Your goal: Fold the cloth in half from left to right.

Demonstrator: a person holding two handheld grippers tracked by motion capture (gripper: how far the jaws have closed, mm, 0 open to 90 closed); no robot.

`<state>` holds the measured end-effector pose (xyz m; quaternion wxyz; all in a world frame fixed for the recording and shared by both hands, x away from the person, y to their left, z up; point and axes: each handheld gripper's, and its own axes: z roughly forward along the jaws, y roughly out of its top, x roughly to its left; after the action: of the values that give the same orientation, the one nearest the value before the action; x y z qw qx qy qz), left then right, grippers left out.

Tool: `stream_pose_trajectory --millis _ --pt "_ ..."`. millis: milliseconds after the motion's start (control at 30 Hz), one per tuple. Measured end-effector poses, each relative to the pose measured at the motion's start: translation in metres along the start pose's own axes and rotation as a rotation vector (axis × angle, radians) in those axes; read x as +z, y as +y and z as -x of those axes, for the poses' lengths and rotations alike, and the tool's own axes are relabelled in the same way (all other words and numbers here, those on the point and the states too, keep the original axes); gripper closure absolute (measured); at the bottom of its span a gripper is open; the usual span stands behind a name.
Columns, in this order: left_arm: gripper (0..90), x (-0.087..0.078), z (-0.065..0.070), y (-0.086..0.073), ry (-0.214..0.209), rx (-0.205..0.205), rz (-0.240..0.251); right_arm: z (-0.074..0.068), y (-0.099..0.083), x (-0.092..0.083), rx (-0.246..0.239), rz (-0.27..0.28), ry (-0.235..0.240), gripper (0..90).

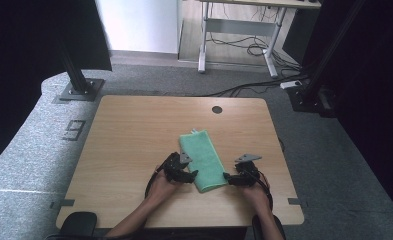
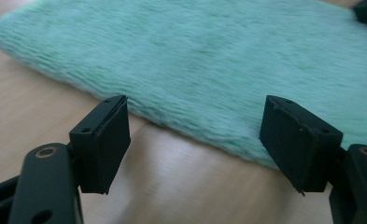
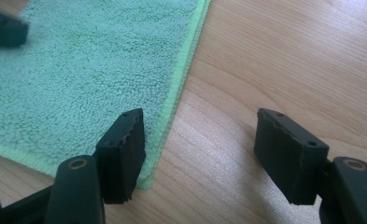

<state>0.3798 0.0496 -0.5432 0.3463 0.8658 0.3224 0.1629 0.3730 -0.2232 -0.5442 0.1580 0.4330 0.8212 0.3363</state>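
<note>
While both claws stand wide with nothing between their pads, they flank the near end of a folded green towel (image 1: 202, 160) on the desk (image 1: 129, 150). The left claw (image 1: 190, 175) sits just beside the towel's left edge near the near corner; in the left gripper view that edge runs across just beyond the jaw tips. The right claw (image 1: 227, 177) waits at the near right corner, and in the right gripper view its left jaw hangs over the stitched hem while the other is over bare wood. The towel lies flat, long axis running away from the person. It looks light, soft and limp, likely to sag and fold when lifted, so a pinch at the hemmed corners seems the surest hold.
</note>
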Motion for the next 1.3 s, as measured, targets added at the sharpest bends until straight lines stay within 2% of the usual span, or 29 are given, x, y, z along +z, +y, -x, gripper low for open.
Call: stream_pose_trajectory --millis 267,367,433,600,733,900,1167,1233,1300 --pt "23.6 -0.007 0.025 -0.006 -0.062 -0.003 0.002 0.000 0.000 0.000 0.001 0.000 0.000 33.1" --pt "23.6 -0.006 0.027 -0.010 -0.065 -0.002 0.002 0.000 0.000 0.000 0.002 -0.001 0.001 33.1" --pt "23.3 -0.007 0.022 -0.011 -0.073 -0.020 -0.008 0.000 0.000 0.000 0.001 -0.001 0.000 32.8" --pt "23.3 -0.013 0.013 -0.014 -0.035 -0.010 -0.026 -0.007 0.002 0.003 -0.014 -0.005 0.011 30.4" --pt "23.3 -0.020 -0.001 -0.021 -0.022 -0.028 -0.035 -0.018 0.007 0.008 -0.038 -0.005 0.028 29.1" --pt "22.3 -0.031 -0.023 -0.033 -0.005 -0.062 -0.041 -0.038 0.016 0.018 -0.068 -0.001 0.049 27.9" --pt "21.1 -0.044 -0.057 -0.050 -0.003 -0.102 -0.045 -0.066 0.032 0.038 -0.099 0.025 0.073 26.1" --pt "20.3 -0.046 -0.063 -0.052 0.005 -0.101 -0.048 -0.069 0.036 0.042 -0.104 0.030 0.078 25.2" --pt "19.8 -0.046 -0.067 -0.053 -0.007 -0.111 -0.045 -0.071 0.038 0.045 -0.102 0.035 0.079 24.6"
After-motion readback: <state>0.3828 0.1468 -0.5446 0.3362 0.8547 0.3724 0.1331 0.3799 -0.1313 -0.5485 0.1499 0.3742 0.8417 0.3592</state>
